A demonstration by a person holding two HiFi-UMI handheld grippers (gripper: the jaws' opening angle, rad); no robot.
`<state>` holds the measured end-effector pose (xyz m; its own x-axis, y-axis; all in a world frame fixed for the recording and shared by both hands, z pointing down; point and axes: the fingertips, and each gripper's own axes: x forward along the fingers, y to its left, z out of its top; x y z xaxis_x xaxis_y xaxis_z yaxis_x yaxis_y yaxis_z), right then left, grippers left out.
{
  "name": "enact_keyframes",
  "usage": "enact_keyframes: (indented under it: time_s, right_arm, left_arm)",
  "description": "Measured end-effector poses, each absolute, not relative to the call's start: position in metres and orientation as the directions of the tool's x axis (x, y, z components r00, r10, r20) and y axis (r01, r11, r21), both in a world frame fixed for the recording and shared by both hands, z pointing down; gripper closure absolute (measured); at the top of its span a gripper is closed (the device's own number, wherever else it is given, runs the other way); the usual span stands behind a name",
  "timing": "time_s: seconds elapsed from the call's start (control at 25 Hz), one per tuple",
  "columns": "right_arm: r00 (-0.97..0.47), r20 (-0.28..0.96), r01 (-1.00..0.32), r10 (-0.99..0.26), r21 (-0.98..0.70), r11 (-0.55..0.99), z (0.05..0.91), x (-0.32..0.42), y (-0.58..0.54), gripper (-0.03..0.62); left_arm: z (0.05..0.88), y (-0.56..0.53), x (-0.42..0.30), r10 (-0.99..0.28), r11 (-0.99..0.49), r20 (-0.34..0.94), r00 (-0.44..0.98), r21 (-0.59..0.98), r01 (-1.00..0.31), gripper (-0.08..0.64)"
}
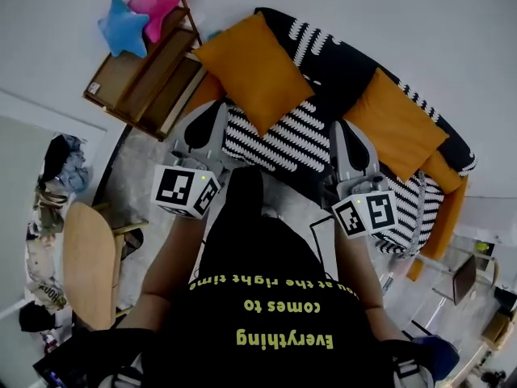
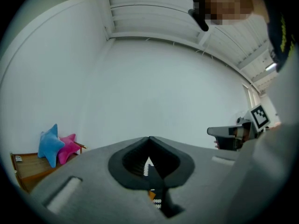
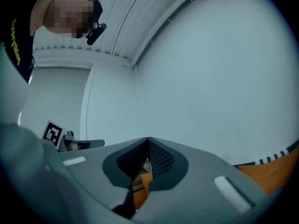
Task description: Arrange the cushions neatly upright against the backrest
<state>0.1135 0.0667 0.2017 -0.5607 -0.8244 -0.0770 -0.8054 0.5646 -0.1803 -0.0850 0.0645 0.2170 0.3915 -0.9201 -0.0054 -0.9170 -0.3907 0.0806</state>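
A black sofa (image 1: 339, 55) with white stripes carries two orange cushions. One orange cushion (image 1: 254, 67) leans at the left end, the other orange cushion (image 1: 396, 124) lies towards the right. A black-and-white striped cushion (image 1: 279, 140) lies flat between them. Another striped cushion (image 1: 408, 217) sits at the near right corner. My left gripper (image 1: 202, 120) hovers shut over the striped cushion's left edge and holds nothing. My right gripper (image 1: 343, 132) is shut and empty beside the right orange cushion. Both gripper views look up at the white wall, left gripper (image 2: 149, 141) and right gripper (image 3: 148, 141) with jaws together.
A wooden side shelf (image 1: 141, 79) stands left of the sofa with a blue star plush (image 1: 121, 27) and a pink star plush (image 1: 153, 6) on it. A round wooden seat (image 1: 85, 265) and clutter lie at the left. More furniture stands at the lower right.
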Motion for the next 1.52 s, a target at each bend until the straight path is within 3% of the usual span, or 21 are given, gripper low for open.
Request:
enact_keyframes:
  time_s: [0.88,1.52]
  right_arm:
    - [-0.455,-0.044,-0.866,-0.89,-0.212,0.453,0.227,0.064,-0.209,0.58]
    - [-0.489,0.155,-0.848,-0.858,-0.315,0.426,0.346,0.074,-0.272,0.58]
  left_arm:
    - [0.245,-0.25,-0.113,-0.839,-0.541,0.021,0.544,0.074,-0.838,0.561]
    - [0.33,-0.337,-0.121,-0.878,-0.461,0.121,0.464,0.053,-0.886,0.561]
